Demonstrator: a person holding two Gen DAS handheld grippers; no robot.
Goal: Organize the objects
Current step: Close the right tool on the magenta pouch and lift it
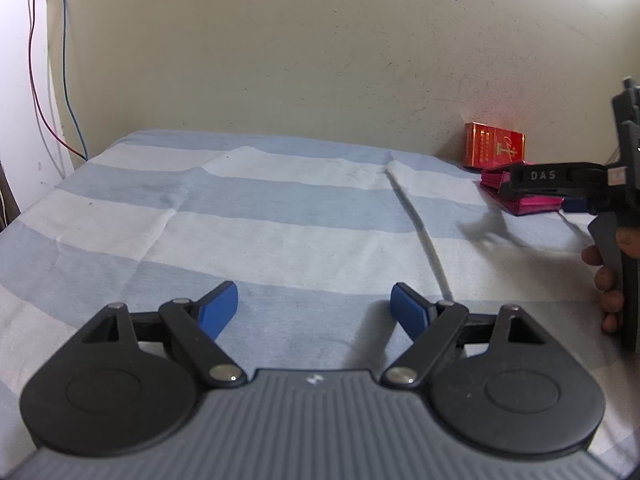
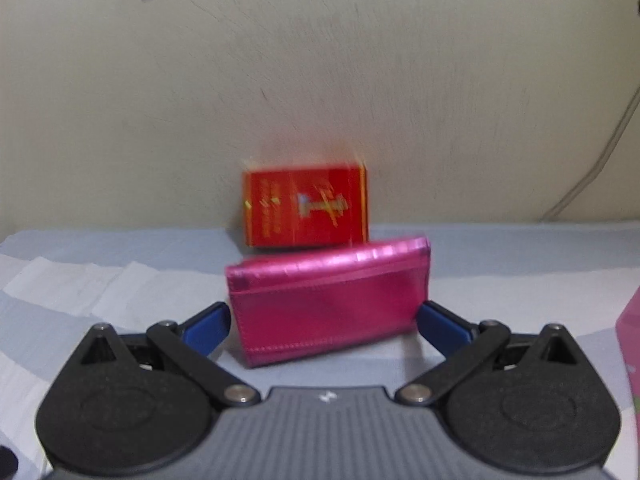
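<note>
Shiny pink wallet (image 2: 328, 300) lies on the striped bed (image 1: 280, 216), between the wide-apart fingers of the right tool (image 2: 324, 322), untouched. Left tool (image 1: 315, 306) gapes, empty.

Shiny hot-pink wallet (image 2: 328, 304), red box (image 2: 306, 210) with gold print, bedsheet (image 1: 280, 216) in pale blue and white stripes, wall (image 1: 280, 60) a scuffed cream, gripper pads (image 1: 218, 312) blue.

Pink metallic wallet (image 2: 328, 300): closed, lying flat on striped bed sheet (image 2: 80, 292), slightly skewed. Red box (image 2: 306, 206) with gold print: standing on long edge just behind wallet, against the wall (image 2: 320, 80).
</note>
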